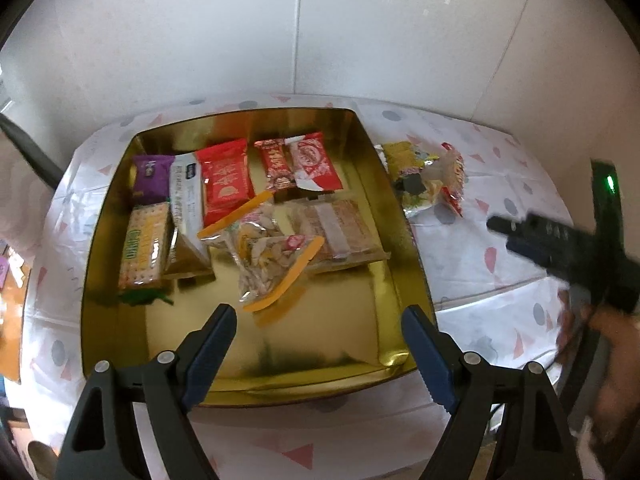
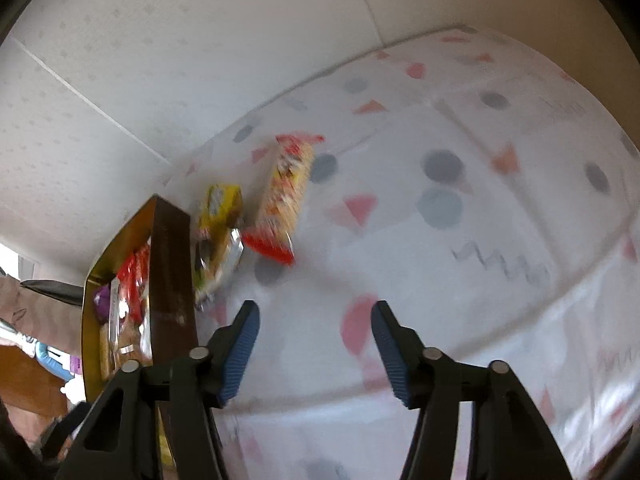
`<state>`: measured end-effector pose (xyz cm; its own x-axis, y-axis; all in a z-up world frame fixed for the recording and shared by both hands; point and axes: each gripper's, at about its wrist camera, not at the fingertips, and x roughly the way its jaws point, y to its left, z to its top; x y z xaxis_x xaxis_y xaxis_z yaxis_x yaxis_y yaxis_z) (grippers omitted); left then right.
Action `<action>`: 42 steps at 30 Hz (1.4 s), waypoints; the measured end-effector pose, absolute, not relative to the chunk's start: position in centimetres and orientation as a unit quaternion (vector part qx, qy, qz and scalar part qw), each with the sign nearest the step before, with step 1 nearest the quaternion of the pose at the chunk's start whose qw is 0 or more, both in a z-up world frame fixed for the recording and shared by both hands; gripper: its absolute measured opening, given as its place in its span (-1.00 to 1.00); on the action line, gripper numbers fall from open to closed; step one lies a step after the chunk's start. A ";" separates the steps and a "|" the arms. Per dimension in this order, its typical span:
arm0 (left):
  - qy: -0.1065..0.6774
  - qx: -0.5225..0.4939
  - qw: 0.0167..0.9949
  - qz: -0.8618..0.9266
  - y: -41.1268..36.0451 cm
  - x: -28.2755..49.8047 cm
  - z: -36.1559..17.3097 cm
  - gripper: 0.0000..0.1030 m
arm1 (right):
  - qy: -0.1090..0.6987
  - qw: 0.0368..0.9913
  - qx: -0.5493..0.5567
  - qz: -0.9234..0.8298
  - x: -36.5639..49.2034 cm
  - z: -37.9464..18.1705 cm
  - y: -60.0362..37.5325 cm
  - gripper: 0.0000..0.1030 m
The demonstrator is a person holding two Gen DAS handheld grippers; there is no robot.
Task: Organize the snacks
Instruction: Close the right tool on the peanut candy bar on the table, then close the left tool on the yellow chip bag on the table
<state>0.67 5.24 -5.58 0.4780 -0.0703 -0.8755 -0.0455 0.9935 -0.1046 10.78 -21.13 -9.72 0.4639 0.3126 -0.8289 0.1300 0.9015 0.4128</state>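
Hovering over a gold tray (image 1: 404,216) of snack packets (image 1: 228,180), the left gripper (image 1: 320,312) has wide, empty fingers. The right gripper (image 2: 314,316), partly spread and empty, points at two packets (image 2: 280,196) lying on the patterned tabletop (image 2: 460,260) beside the tray.

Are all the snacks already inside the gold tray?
No, a yellow packet and a red-ended packet lie on the tablecloth beside the gold tray.

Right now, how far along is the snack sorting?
Mostly done: the gold tin holds about eight packets. In hand: nothing; left gripper and right gripper are both open and empty. Left: yellow packet and red-ended packet on the tablecloth.
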 end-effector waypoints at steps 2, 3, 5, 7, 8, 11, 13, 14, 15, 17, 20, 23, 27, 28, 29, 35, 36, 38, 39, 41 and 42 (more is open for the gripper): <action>0.510 -0.059 0.858 0.004 5.5 0.5 -5.5 0.65 | 0.511 0.830 0.214 0.061 12.7 -9.3 -21.0 0.10; 0.509 -0.061 0.858 0.010 5.7 0.3 -5.4 0.65 | 0.510 0.832 0.207 0.061 13.8 -9.1 -20.8 0.10; 0.508 -0.066 0.859 0.021 6.1 0.0 -5.3 0.65 | 0.510 0.837 0.192 0.060 15.7 -8.9 -20.4 0.10; 0.506 -0.068 0.859 0.033 6.4 -0.4 -5.1 0.65 | 0.511 0.838 0.181 0.062 17.1 -9.0 -20.1 0.01; 0.504 -0.070 0.860 0.040 6.6 -0.6 -5.0 0.65 | 0.516 0.837 0.170 0.063 18.1 -9.3 -19.8 -0.05; 0.501 -0.073 0.860 0.055 7.0 -1.2 -4.8 0.65 | 0.527 0.832 0.159 0.068 19.7 -10.1 -19.1 -0.08; 0.501 -0.075 0.860 0.064 7.3 -1.5 -4.7 0.65 | 0.533 0.830 0.152 0.071 20.3 -10.6 -18.7 -0.12; 0.501 -0.076 0.860 0.067 7.3 -1.6 -4.7 0.65 | 0.536 0.827 0.148 0.077 20.5 -10.9 -18.4 -0.23; 0.501 -0.076 0.859 0.070 7.3 -1.7 -4.7 0.65 | 0.539 0.826 0.146 0.081 20.7 -11.2 -18.4 -0.26; 0.502 -0.075 0.859 0.072 7.1 -1.6 -4.6 0.65 | 0.540 0.822 0.152 0.096 20.6 -11.7 -18.3 -0.36; 0.499 -0.064 0.861 0.068 6.4 -1.1 -4.3 0.65 | 0.533 0.825 0.148 0.118 20.2 -11.9 -18.4 -0.40; 0.493 -0.053 0.866 0.059 5.2 -0.2 -3.8 0.65 | 0.529 0.829 0.138 0.121 19.4 -11.8 -19.0 -0.40; 0.491 -0.046 0.869 0.032 3.1 1.7 -3.2 0.65 | 0.524 0.833 0.138 0.111 17.7 -11.8 -21.0 -0.40; 0.489 -0.042 0.871 0.024 2.4 2.3 -3.0 0.65 | 0.522 0.835 0.138 0.107 17.4 -11.8 -21.5 -0.40; 0.487 -0.038 0.872 0.016 1.5 3.0 -2.8 0.65 | 0.521 0.836 0.139 0.102 16.9 -11.7 -22.2 -0.40; 0.486 -0.012 0.873 -0.034 -2.9 7.6 -1.8 0.64 | 0.506 0.846 0.148 0.082 13.4 -11.7 -26.6 -0.40; 0.491 -0.008 0.870 -0.039 -3.7 8.5 -2.0 0.64 | 0.504 0.846 0.153 0.079 12.9 -11.8 -27.1 -0.40; 0.502 -0.005 0.864 -0.051 -4.9 10.2 -2.5 0.64 | 0.500 0.847 0.167 0.074 11.9 -11.8 -28.3 -0.40; 0.509 -0.001 0.859 -0.051 -5.5 11.0 -2.9 0.64 | 0.499 0.846 0.175 0.072 11.5 -11.8 -28.9 -0.40; 0.522 0.005 0.851 -0.057 -6.6 12.7 -3.9 0.64 | 0.496 0.845 0.187 0.072 10.6 -12.0 -29.8 -0.40; 0.526 0.008 0.848 -0.056 -7.0 13.3 -4.2 0.64 | 0.494 0.845 0.192 0.072 10.3 -12.0 -30.1 -0.40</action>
